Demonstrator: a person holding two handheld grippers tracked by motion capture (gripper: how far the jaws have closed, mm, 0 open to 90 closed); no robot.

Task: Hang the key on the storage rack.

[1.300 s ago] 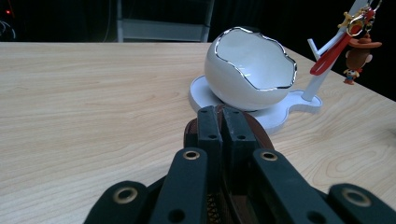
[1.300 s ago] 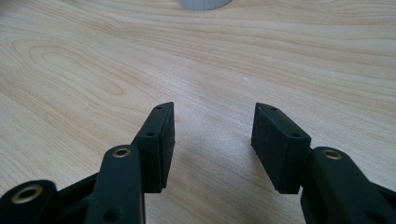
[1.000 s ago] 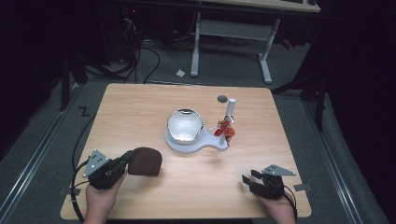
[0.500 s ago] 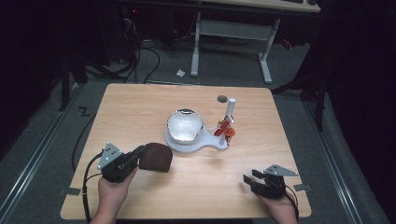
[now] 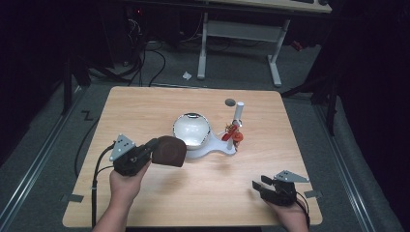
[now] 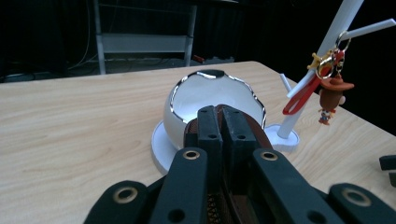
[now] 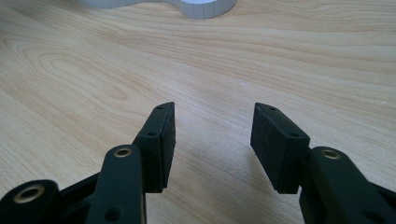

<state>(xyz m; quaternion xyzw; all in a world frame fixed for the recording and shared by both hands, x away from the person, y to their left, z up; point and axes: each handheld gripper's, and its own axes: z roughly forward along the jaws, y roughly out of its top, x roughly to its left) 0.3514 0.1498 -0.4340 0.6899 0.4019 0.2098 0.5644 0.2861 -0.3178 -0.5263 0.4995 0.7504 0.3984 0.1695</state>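
Your left gripper (image 5: 151, 150) is clenched on a dark brown pouch (image 5: 169, 151), which you hold clear above the table (image 5: 145, 106) at its left-centre, just near and left of the white bowl (image 5: 191, 129). In the high view the pouch hangs at the tip of the gripper, its right edge just beside the bowl's base; whether the two touch cannot be told. In the left gripper view the two black jaws stand pressed together on the brown edge of the pouch (image 6: 254, 133), with the bowl (image 6: 212, 100) directly beyond them, its rim wavy and edged in silver.

The bowl sits on a white stand (image 5: 215, 149) that runs to the right, where a white post (image 5: 237, 115) rises from it. A small red and brown keychain figure (image 5: 235, 135) hangs from the post; in the left gripper view it appears at the right as a hatted figure (image 6: 332, 95) on a red strap with a gold clasp. A small dark disc (image 5: 230, 102) lies on the table just beyond the post.

Your right gripper (image 5: 257, 186) rests at the near right corner of the table, well apart from the bowl. Its jaws are released, with bare wood between the pads (image 7: 167, 140) in the right gripper view and the edge of the white stand (image 7: 205, 7) at the far side.
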